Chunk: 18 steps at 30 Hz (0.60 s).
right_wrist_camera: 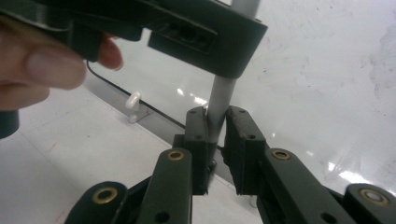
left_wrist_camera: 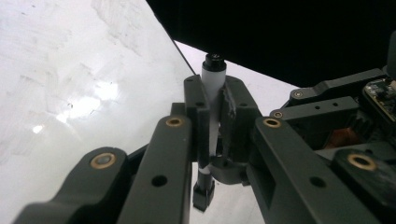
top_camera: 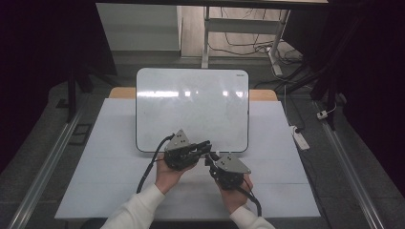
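We hold the left gripper (top_camera: 204, 145) and the right gripper (top_camera: 210, 160) tip to tip over the white table top (top_camera: 114, 143). Both clamp the same slim white marker pen with black ends (left_wrist_camera: 212, 100). In the left gripper view its jaws are shut on the pen's white barrel, one black end poking out beyond them. In the right gripper view its jaws pinch the barrel's grey-looking lower part (right_wrist_camera: 219, 107), just below the left gripper. Beyond both tips lies the glossy rounded white whiteboard (top_camera: 191, 102), smudged.
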Available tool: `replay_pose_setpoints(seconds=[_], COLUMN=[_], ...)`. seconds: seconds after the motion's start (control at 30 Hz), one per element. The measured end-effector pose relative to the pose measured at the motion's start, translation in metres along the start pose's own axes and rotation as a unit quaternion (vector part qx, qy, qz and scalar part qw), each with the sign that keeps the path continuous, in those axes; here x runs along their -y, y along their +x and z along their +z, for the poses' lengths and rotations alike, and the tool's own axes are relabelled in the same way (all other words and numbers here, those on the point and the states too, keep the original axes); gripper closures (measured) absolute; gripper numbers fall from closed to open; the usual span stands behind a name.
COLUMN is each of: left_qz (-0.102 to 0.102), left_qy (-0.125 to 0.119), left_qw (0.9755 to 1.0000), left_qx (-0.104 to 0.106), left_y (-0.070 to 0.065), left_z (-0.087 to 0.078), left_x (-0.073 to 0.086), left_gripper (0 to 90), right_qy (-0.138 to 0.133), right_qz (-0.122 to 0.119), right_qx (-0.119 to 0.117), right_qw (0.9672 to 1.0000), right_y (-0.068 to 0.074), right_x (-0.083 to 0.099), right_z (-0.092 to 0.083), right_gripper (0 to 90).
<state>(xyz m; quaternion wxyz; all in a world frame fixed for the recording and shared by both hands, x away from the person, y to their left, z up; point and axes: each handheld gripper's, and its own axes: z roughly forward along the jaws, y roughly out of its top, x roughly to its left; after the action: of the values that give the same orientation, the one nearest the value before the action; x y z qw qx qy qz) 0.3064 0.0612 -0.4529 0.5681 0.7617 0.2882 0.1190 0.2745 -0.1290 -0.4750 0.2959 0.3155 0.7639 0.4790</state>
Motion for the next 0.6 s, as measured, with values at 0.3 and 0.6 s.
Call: replay_pose_setpoints(seconds=[0.3, 0.6], left_qz=[-0.005, 0.006], left_qy=[-0.005, 0.005], left_qw=[1.0, 0.9999], left_qx=[0.004, -0.014], left_y=[-0.002, 0.009], left_z=[0.001, -0.021], left_x=[0.002, 0.004], left_gripper=[81.2, 58.7], right_qy=[0.006, 0.016], right_qz=[-0.014, 0.004], right_qx=[0.014, 0.024], right_qw=[0.9998, 0.9996], right_y=[-0.005, -0.028], right_x=[-0.001, -0.007], right_z=[-0.001, -0.006], right_gripper=[81.1, 81.2])
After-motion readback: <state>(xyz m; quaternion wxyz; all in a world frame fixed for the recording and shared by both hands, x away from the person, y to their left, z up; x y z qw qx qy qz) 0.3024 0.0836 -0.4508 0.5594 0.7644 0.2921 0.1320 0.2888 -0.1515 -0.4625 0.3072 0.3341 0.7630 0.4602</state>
